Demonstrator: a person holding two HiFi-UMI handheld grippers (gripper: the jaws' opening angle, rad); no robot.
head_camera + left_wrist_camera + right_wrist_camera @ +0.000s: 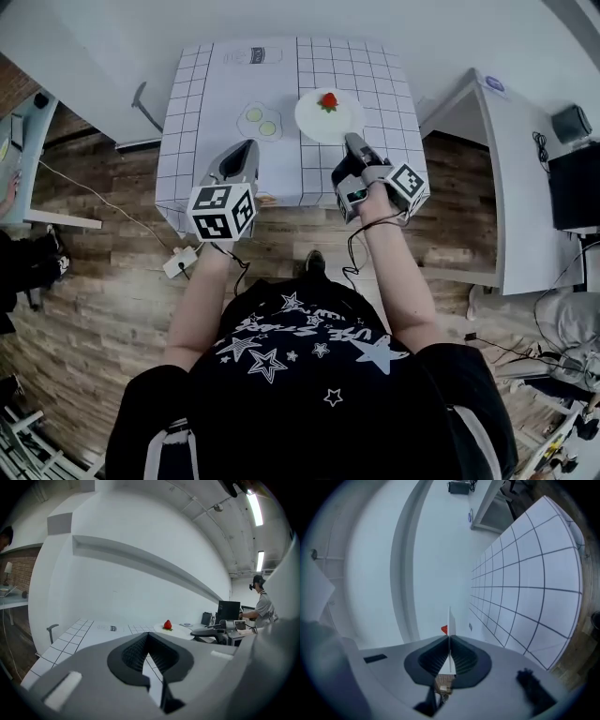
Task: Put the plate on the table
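Head view: the person stands at the near edge of the table (206, 103), both forearms stretched forward and down. The left gripper (249, 145) points straight ahead over the near part of the table, level, with its marker cube (222, 211) facing up. The right gripper (352, 142) is rolled onto its side and angled slightly inward, its cube (410, 185) tipped to the right.

Right gripper view: the jaws are clamped on the near rim of the plate (451, 620), which shows edge-on between them, with the strawberry (444, 629) visible just past it. The table runs up the right side of this view, confirming the roll.

Left gripper view: the jaws meet at the tips with nothing between them. The plate sits ahead and to the right.

The plate (314, 117) lies over the far right part of the table, strawberry (328, 101) on its far side. Whether it rests on the surface cannot be told.
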